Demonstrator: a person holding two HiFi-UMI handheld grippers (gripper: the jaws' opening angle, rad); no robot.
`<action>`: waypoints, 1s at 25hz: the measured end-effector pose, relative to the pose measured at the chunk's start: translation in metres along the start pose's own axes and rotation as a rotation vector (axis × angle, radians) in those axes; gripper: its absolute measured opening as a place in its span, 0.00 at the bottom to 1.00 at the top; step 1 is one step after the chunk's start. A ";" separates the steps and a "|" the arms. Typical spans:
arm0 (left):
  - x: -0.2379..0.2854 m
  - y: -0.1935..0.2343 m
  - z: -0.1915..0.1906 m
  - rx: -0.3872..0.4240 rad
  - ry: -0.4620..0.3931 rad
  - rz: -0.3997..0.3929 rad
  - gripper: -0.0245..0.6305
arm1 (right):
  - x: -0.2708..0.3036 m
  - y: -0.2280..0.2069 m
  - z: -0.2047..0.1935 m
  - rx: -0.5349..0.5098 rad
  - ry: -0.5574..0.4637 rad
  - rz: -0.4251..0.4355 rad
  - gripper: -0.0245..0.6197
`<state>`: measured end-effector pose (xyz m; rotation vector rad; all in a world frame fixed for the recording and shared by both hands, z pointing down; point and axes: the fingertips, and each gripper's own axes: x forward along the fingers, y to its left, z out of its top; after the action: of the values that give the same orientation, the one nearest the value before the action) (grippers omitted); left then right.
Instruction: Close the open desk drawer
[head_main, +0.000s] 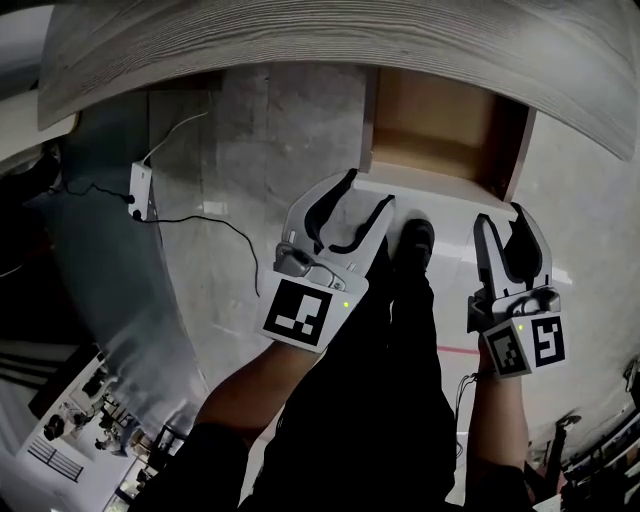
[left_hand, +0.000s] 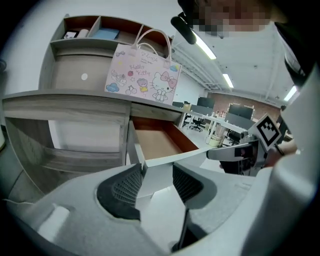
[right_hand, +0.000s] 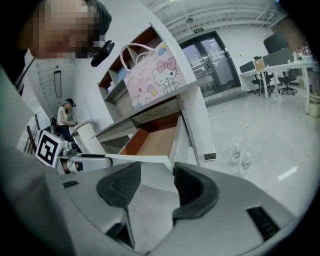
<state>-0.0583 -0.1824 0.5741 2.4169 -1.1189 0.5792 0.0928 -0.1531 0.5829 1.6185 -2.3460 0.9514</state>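
Note:
The desk drawer stands pulled out from under the grey wooden desktop, its brown inside empty and its white front panel facing me. My left gripper is open at the panel's left end. In the left gripper view the drawer's front lies between the spread fingers of the left gripper without being pressed. My right gripper is open at the panel's right end. In the right gripper view the front edge sits just past the gap of the right gripper.
A pink cartoon gift bag stands on the desk above the drawer. A power strip with trailing cable lies on the floor at the left. My shoe is under the drawer's front. Two bottles stand on the floor by the desk leg.

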 end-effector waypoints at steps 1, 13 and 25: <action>0.002 0.001 0.005 0.008 -0.008 -0.002 0.34 | 0.002 -0.002 0.006 0.002 -0.013 -0.003 0.37; 0.046 0.023 0.072 0.063 -0.122 0.028 0.34 | 0.030 -0.028 0.068 0.058 -0.157 -0.072 0.37; 0.037 0.011 0.048 0.051 -0.093 -0.018 0.30 | 0.068 -0.003 0.064 0.020 -0.107 0.015 0.08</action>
<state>-0.0361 -0.2362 0.5561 2.5184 -1.1312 0.5002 0.0826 -0.2443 0.5638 1.7025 -2.4286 0.9155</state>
